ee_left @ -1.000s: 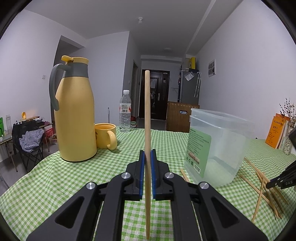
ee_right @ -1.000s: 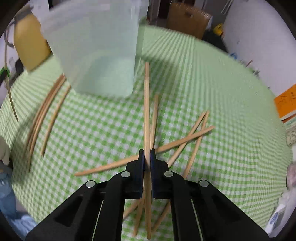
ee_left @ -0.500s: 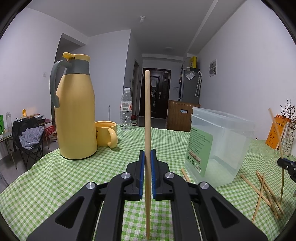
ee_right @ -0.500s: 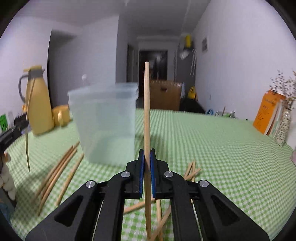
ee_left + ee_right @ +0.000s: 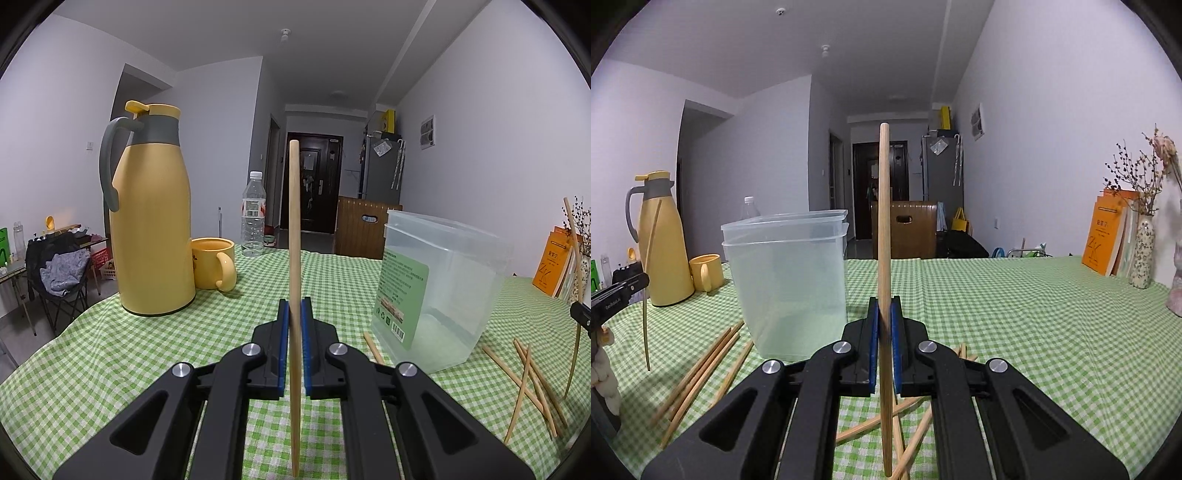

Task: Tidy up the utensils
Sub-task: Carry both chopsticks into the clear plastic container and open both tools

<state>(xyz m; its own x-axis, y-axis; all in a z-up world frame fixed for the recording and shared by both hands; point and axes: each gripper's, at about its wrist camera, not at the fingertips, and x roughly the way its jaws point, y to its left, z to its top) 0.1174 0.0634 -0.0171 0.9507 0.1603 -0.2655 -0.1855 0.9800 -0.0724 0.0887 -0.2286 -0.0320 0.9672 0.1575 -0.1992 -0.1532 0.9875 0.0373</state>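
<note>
Left tool (image 5: 294, 325): I see it clamped tight on one wooden chopstick (image 5: 294, 229), which stands upright between the blue pads (image 5: 283, 343), its tip well above them and its lower end below them.

Right tool (image 5: 885, 325): I see it gripping a second chopstick (image 5: 884, 229) the same way, upright and pinched between its pads (image 5: 873, 343).

Clear plastic tub (image 5: 786, 280): stands open on the bench (image 5: 1015, 314), left of the right tool and right of the left tool, with a green label (image 5: 402, 295) on the side facing the left wrist camera. It looks to hold nothing, though its walls are cloudy.

Loose chopsticks, group one (image 5: 701, 373): several lie flat on the green checked cloth just beside the tub's left foot as the right wrist camera sees it.

Loose chopsticks, group two (image 5: 532, 387): a crossed heap on the cloth on the tub's other side, directly under the right tool.

Also on the bench: yellow flask (image 5: 151, 236), yellow mug (image 5: 214, 267) just beside it, water bottle (image 5: 253, 218) behind, orange books (image 5: 1108, 236) and a vase of dried flowers (image 5: 1143, 254) by the wall.
</note>
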